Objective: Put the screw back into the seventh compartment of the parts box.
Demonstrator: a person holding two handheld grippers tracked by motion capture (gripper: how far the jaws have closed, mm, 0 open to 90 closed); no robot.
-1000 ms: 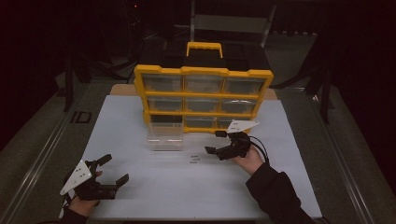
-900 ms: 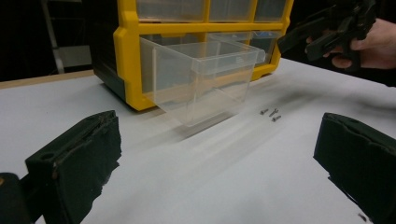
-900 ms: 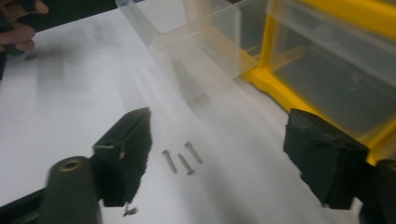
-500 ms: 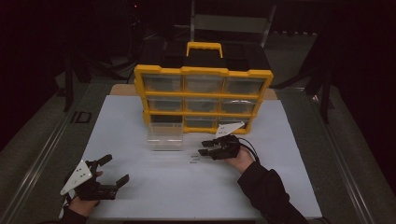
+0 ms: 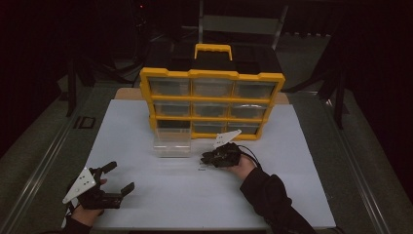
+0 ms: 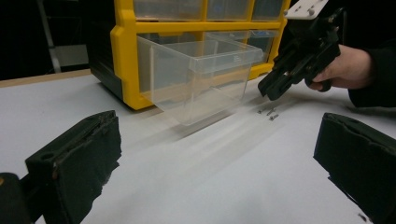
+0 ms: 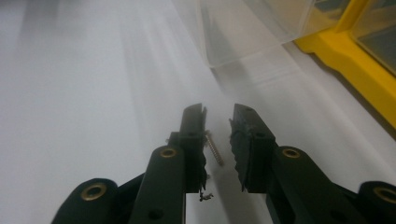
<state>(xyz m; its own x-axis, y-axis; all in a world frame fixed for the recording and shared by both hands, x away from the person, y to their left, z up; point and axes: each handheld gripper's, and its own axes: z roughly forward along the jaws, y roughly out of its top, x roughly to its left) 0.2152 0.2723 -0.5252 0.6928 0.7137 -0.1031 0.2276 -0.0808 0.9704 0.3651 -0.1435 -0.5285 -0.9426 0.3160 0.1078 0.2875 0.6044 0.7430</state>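
Clear drawer (image 5: 171, 144) and yellow organizer (image 5: 212, 103) block the far side

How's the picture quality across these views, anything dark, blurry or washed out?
High view: dim, surroundings nearly black, with the white table the brightest part. Left gripper view: its own jaws loom soft and out of focus at the bottom, while the clear drawer and the right gripper read fairly sharp. Right gripper view: table washed pale with glare, the drawer smeared at the top, the screw between the jaws crisp.

Dim, dark-edged high view; both gripper views brighter, with soft blur up close.
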